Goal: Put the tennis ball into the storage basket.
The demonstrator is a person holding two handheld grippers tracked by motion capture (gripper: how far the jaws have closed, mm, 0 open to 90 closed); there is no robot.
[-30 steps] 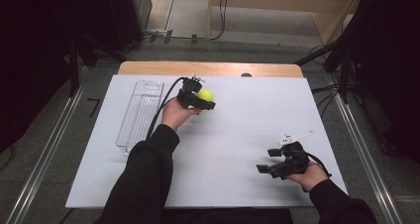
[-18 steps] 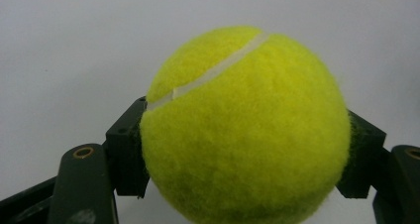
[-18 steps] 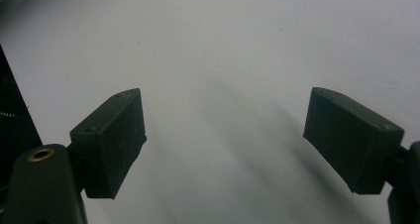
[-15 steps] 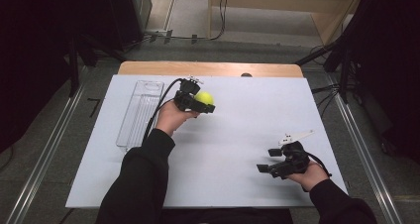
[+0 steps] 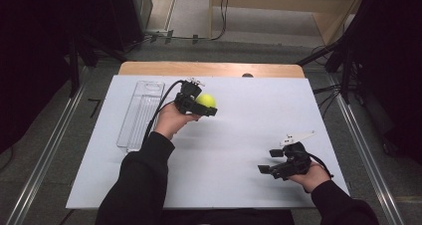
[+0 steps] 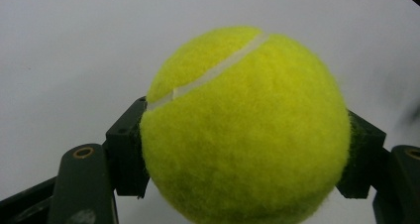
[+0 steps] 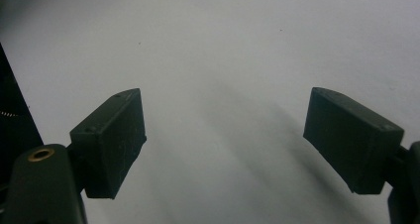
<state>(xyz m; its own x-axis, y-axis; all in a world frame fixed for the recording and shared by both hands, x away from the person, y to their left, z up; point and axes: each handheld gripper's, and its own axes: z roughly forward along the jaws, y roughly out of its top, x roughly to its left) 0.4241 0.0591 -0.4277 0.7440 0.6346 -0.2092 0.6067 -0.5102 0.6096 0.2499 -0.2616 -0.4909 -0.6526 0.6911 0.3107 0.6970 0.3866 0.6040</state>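
Observation:
A yellow-green tennis ball (image 5: 205,101) hangs above the white table sheet (image 5: 249,115), held in my left gripper (image 5: 209,107). In the left gripper view the ball (image 6: 247,130) bulges between the two black pads (image 6: 130,152), which press on its sides, so the gripper is shut on it. My right gripper (image 5: 270,161) rests low near the table's front right, in the person's right hand. The right gripper view looks along that gripper (image 7: 225,144), whose jaws stand wide apart over bare white sheet, with nothing between them.
A clear plastic tube-shaped container (image 5: 141,114) lies lengthwise along the left side of the sheet. A wooden board edge (image 5: 214,68) runs along the far side. Metal rails (image 5: 47,155) flank the table on both sides.
My left gripper has carried the ball a little to the right and upward. The right gripper has stayed where it was.

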